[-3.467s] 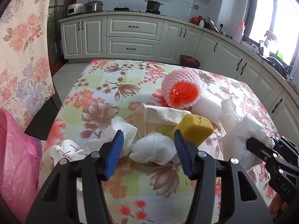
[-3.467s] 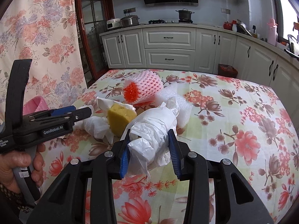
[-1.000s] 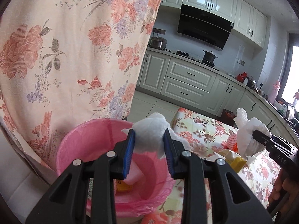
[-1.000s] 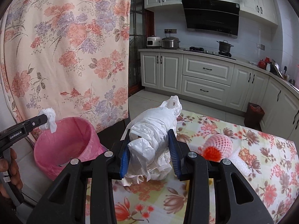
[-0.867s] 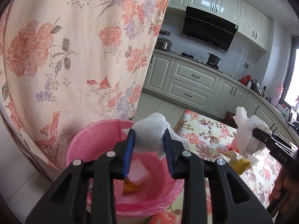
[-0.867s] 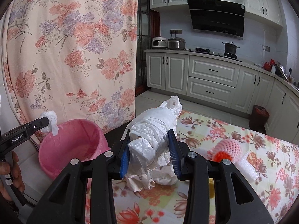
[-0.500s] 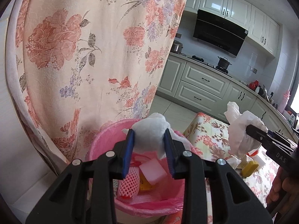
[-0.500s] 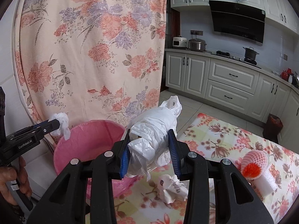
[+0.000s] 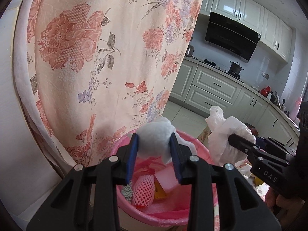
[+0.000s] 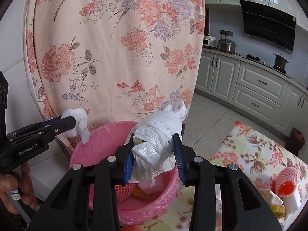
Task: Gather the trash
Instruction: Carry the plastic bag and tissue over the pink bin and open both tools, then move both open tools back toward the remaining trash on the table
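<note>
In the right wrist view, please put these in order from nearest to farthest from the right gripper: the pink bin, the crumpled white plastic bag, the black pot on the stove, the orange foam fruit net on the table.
1. Crumpled white plastic bag, gripped by the right gripper.
2. Pink bin, just below and ahead.
3. Orange foam fruit net, on the table, far right.
4. Black pot, on the stove at the back.

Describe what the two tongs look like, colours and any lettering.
Both tongs, left and right, are matte black plastic with blue ribbed pads and silver screws. White lettering reads "GenRobot.AI" on the left, "DAS" on the right. Bare hands hold them; no cables show.
</note>
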Action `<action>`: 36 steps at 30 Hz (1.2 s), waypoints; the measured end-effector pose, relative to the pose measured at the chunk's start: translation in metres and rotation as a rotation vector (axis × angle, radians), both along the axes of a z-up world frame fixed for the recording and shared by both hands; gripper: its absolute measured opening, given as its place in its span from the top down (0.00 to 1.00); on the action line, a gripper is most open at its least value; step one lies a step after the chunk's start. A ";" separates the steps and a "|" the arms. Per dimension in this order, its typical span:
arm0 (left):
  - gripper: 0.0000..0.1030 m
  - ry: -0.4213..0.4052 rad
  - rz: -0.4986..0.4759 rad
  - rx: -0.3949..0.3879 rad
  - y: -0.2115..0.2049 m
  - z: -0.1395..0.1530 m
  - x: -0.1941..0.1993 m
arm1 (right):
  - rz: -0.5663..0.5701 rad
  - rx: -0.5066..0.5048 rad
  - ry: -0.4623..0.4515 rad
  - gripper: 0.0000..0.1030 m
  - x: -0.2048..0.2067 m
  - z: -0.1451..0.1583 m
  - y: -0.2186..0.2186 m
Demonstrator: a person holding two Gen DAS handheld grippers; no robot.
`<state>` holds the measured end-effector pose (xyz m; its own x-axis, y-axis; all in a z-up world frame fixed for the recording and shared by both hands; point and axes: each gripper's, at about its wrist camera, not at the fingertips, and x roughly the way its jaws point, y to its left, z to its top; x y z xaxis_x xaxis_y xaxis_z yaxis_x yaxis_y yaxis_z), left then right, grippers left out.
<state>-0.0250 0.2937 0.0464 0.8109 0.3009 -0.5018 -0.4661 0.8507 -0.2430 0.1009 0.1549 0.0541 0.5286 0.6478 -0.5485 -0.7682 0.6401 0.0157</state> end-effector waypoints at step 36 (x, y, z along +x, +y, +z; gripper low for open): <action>0.51 0.008 -0.035 0.004 -0.023 0.002 0.010 | -0.114 0.019 0.006 0.40 0.017 -0.008 -0.049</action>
